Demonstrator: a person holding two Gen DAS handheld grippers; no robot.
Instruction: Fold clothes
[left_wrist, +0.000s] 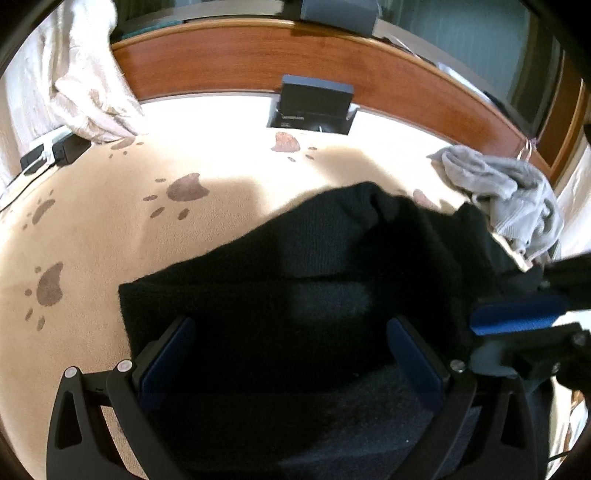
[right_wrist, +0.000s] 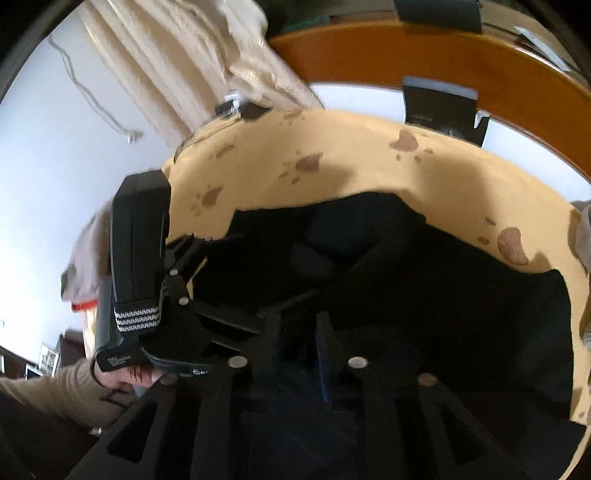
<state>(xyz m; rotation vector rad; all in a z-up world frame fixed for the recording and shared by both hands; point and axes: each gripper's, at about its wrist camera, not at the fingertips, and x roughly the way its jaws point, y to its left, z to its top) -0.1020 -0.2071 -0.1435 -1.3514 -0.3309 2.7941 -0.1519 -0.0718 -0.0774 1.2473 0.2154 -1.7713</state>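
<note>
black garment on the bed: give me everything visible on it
The black garment looks like a soft knit, possibly a sweater. It lies on the cream paw-print blanket, partly folded: one layer is doubled over another, with a straight edge across its middle. Its far side is bunched and lifted toward the right gripper, whose blue pads sit at the cloth's right edge. The left gripper stands open over its near part. A grey garment lies crumpled just beyond it.

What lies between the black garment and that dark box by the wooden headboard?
Only bare paw-print blanket, seen in the left wrist view, between the black garment and the box.
</note>
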